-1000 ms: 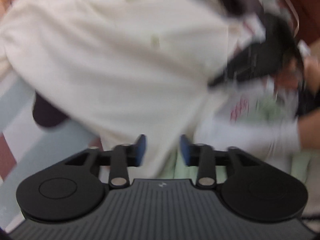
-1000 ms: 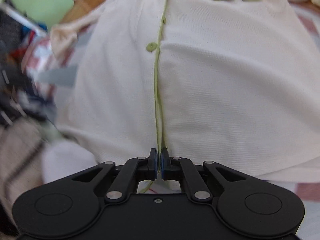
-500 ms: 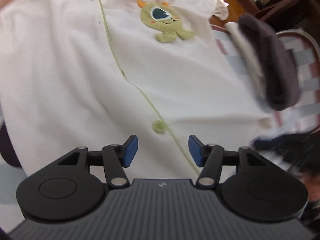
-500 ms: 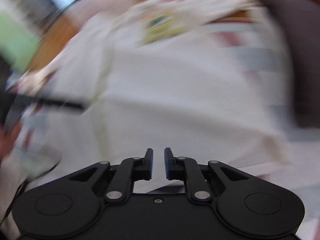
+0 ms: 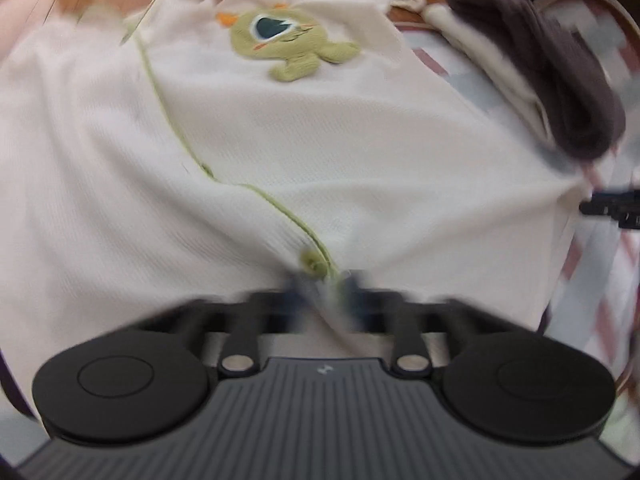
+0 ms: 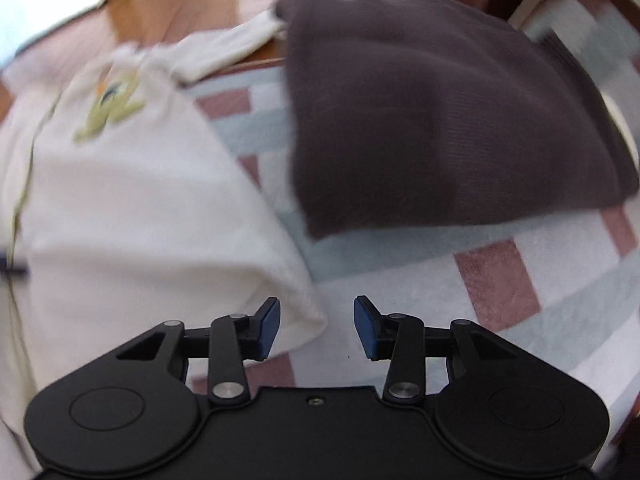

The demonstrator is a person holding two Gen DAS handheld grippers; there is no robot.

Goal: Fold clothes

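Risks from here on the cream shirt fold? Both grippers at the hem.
1. The left gripper is blurred at the placket, beside a green button; whether it holds cloth is unclear, and it may pinch the button or slip.
2. The right gripper is open at the cream shirt corner; it may also catch the checked cover beneath.
3. The dark folded garment lies close by and a sweeping fold might disturb it.

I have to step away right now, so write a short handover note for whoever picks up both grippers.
Left gripper: blurred, closing on the hem of the cream shirt by its lowest green button; grip not confirmable.
Right gripper: open, empty, at the shirt's lower corner.
Shirt lies spread face up on the checked cloth; a folded dark garment sits beside it.
Done: shirt laid out. Left: every fold.
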